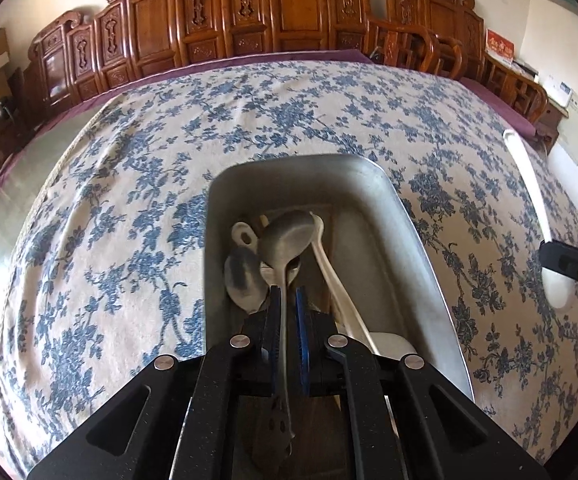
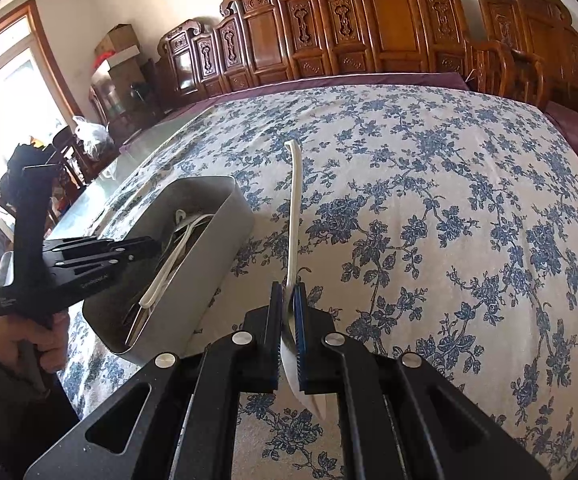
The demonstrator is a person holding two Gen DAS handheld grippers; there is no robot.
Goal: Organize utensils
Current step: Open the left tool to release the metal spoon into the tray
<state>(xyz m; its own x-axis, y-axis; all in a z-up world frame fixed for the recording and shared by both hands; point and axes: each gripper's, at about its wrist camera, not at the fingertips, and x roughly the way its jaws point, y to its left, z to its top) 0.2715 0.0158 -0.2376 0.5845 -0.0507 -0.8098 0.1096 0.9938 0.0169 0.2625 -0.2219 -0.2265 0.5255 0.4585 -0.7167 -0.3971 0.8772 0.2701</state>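
Over the metal bin (image 1: 417, 240), left tool (image 1: 287, 300) clasping a steel spoon (image 1: 287, 240); right tool (image 2: 287, 300) clasping a white spoon (image 2: 294, 208).

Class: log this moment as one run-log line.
left gripper: shut on metal spoon, over metal bin | right gripper: shut on white spoon

Floral tablecloth (image 2: 429, 208) — metal tray (image 2: 217, 248) on top

You cannot read any text: the print on the left gripper (image 2: 151, 246) and the red sign (image 1: 500, 47) at two o'clock are too blurred.
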